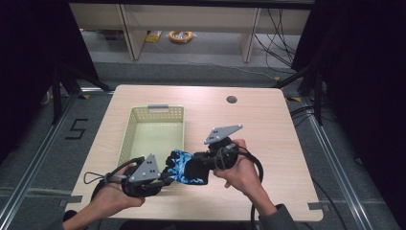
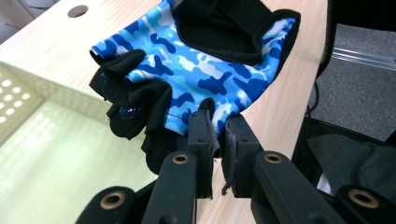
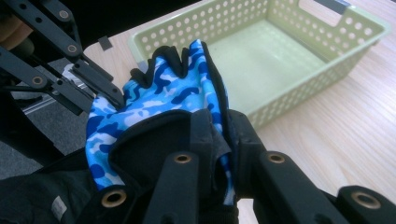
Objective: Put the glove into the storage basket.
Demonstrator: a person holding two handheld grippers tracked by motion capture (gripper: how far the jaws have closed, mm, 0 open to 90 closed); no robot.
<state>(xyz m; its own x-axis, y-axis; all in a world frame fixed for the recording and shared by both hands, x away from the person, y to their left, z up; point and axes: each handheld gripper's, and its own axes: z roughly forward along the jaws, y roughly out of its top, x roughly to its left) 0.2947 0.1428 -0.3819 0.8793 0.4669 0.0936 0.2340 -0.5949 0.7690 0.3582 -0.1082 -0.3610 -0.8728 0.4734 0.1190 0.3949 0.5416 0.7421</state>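
A fingerless glove [image 1: 184, 166] in blue camouflage with black trim hangs above the table's front edge, stretched between both grippers. My left gripper [image 1: 163, 176] is shut on the glove's [image 2: 196, 74] lower edge, near the short finger openings. My right gripper [image 1: 201, 160] is shut on the black cuff side of the glove [image 3: 163, 93]. The glove sits just past the near right corner of a pale green perforated basket [image 1: 152, 132], which holds nothing. In the right gripper view the left gripper's fingers [image 3: 100, 86] pinch the fabric at the far end.
The light wooden table [image 1: 258, 129] has a round cable hole [image 1: 231, 99] at the back right. The basket [image 3: 303, 74] has a grey handle on its far wall. Cables trail from both grippers over the front edge. Beyond the table are shelving legs and floor cables.
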